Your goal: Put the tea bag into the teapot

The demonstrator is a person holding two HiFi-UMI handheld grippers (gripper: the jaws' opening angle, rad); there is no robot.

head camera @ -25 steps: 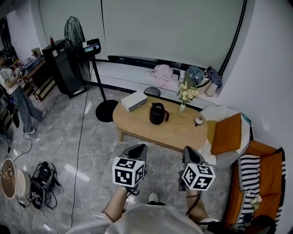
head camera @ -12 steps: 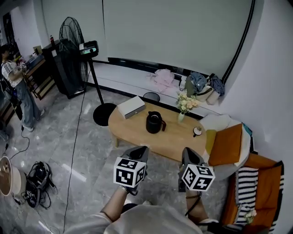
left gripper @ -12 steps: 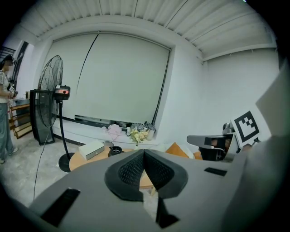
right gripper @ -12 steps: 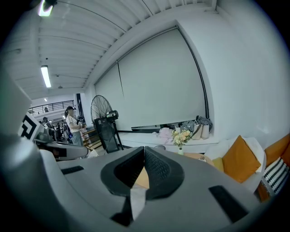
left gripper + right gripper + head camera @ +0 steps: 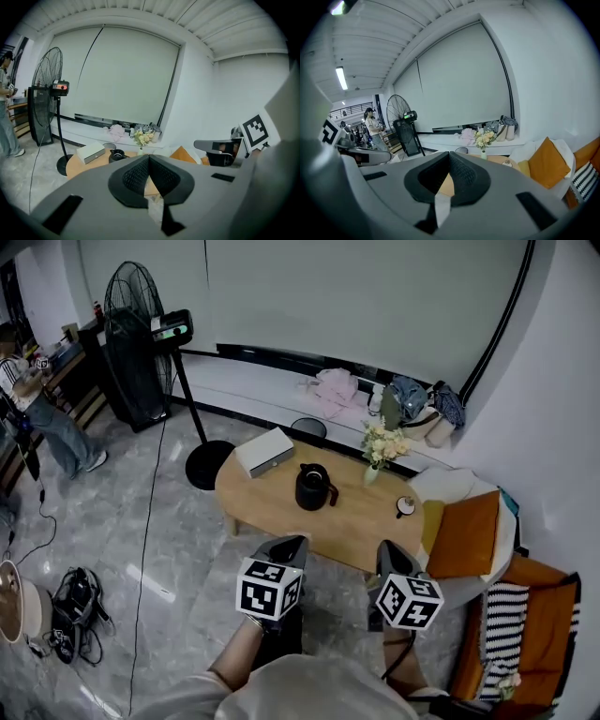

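Two grippers hung over the floor (image 5: 169, 549), short of the surface (image 5: 267, 507). The left gripper (image 5: 289, 545) had its fingers (image 5: 135, 177) pressed together on nothing, and so did the right gripper (image 5: 394, 551). The teapot (image 5: 312, 487) stood mid-surface, at 1 o'clock from the left one and 10 o'clock from the right, so the left was nearer. I could not find the tea bag; maybe it lay by the cup (image 5: 405, 507) at 3 o'clock of the teapot. The oval wood surface also held a box (image 5: 265, 451) and flowers (image 5: 382, 442).
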